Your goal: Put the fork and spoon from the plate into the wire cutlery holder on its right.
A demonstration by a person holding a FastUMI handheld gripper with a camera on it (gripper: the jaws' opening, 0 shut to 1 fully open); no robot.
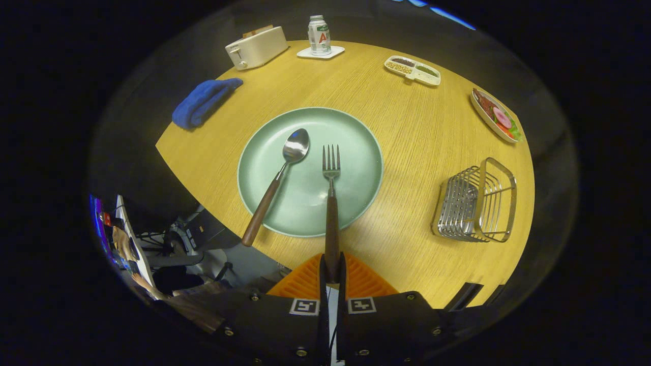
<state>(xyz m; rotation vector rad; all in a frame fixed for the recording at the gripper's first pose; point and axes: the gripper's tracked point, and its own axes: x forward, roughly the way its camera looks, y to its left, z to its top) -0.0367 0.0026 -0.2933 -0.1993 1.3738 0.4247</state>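
Gripper (332, 272) jaws pinch the fork (331, 203) handle at six o'clock; spoon (277, 183) waits on plate (366, 152); holder (475, 203) at three o'clock holds nothing.

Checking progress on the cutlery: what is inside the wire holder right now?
The wire holder looks empty; only its bars and the table show through. The gripper is shut on the fork.

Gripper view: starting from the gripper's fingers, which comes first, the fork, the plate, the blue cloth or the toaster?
1. Fork, its handle clamped in the gripper.
2. Plate, just ahead, under the fork.
3. Blue cloth, beyond the plate, left.
4. Toaster, at the table's far edge.
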